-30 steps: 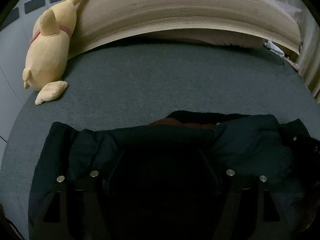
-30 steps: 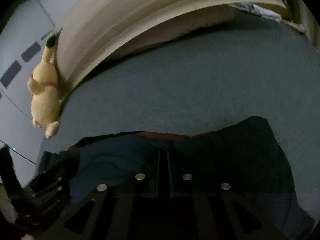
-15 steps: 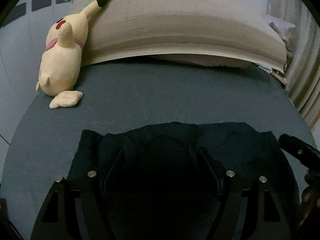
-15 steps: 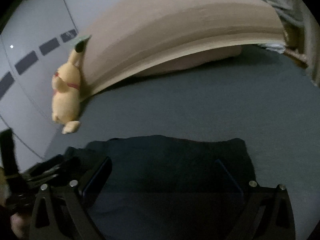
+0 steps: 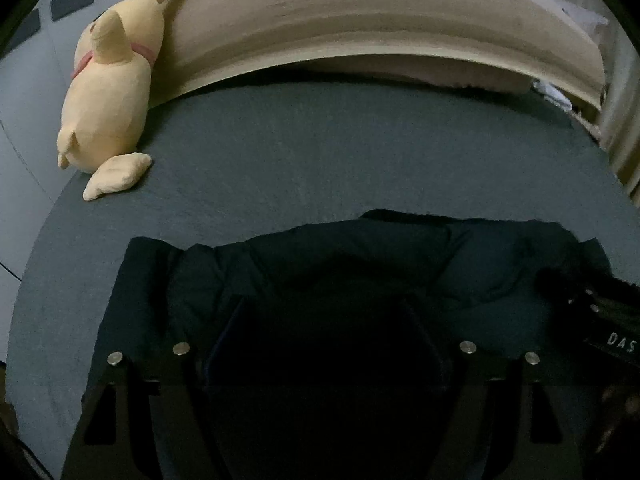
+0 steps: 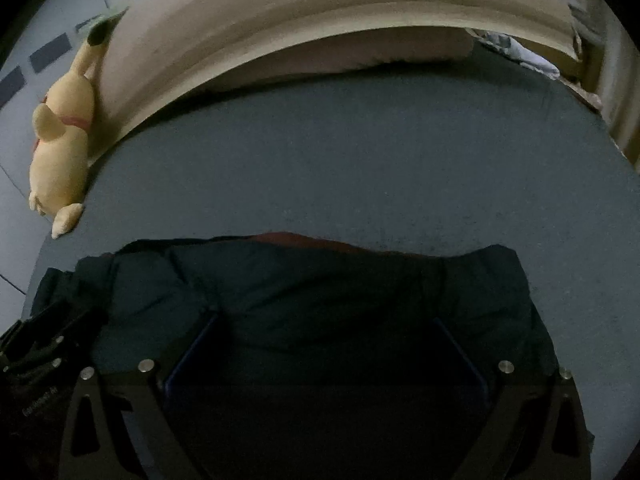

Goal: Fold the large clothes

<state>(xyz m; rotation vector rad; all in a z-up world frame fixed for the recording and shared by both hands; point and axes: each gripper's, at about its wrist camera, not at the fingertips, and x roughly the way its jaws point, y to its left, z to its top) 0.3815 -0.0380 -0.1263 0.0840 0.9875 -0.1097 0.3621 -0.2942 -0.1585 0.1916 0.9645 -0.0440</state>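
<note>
A dark navy padded jacket (image 5: pixel 360 256) lies folded into a bundle on the grey bed; it also shows in the right wrist view (image 6: pixel 320 280), with a strip of reddish lining (image 6: pixel 292 238) at its far edge. My left gripper (image 5: pixel 324 312) hovers low over the jacket's left part with its jaws wide apart and nothing between them. My right gripper (image 6: pixel 324 328) is over the right part, also wide open and empty. Each gripper shows at the edge of the other's view, the right one (image 5: pixel 600 304) and the left one (image 6: pixel 44 344).
A yellow plush toy (image 5: pixel 112 80) leans against the beige headboard (image 5: pixel 380 12) at the far left of the grey bed (image 5: pixel 360 152). A pillow (image 6: pixel 352 54) lies under the headboard. A curtain (image 5: pixel 624 120) and crumpled white cloth (image 5: pixel 554 94) are at the far right.
The right gripper, shut a second ago, has opened wide. Both grippers rose and drew back half a second ago, then came down close over the jacket again. The jacket stays bundled.
</note>
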